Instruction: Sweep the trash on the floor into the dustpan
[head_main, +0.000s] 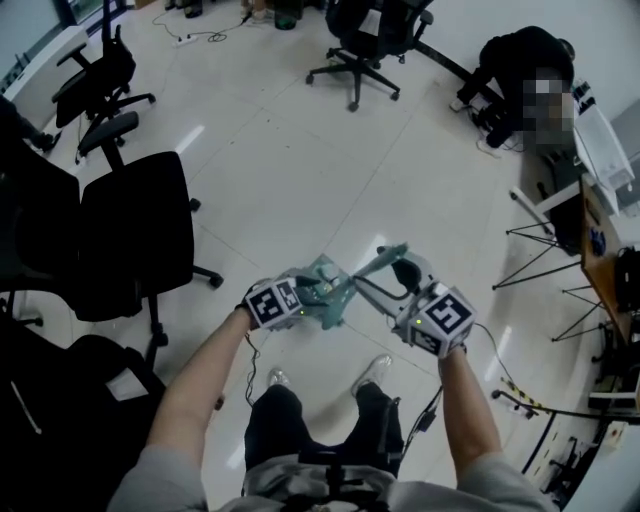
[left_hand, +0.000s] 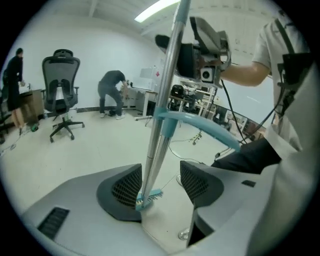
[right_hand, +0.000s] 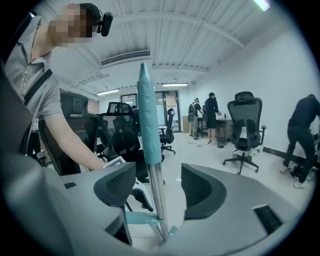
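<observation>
A teal dustpan (head_main: 326, 293) and a teal-handled broom (head_main: 378, 262) hang together between my two grippers, above the white floor. In the left gripper view their metal poles (left_hand: 159, 145) run up through the left gripper (left_hand: 160, 186). They lean against the left pad (left_hand: 125, 187) and stand apart from the right pad; the jaws are open. A teal comb (left_hand: 148, 198) sits at the poles' foot. In the right gripper view the broom's teal grip (right_hand: 149, 120) and its pole (right_hand: 158, 200) stand between the open jaws of the right gripper (right_hand: 157, 189), touching neither pad.
Black office chairs stand at the left (head_main: 135, 235) and at the back (head_main: 365, 40). A person crouches at the back right (head_main: 520, 70). A tripod stand (head_main: 545, 250) and floor cables lie at the right. My shoes (head_main: 375, 372) are just below the grippers.
</observation>
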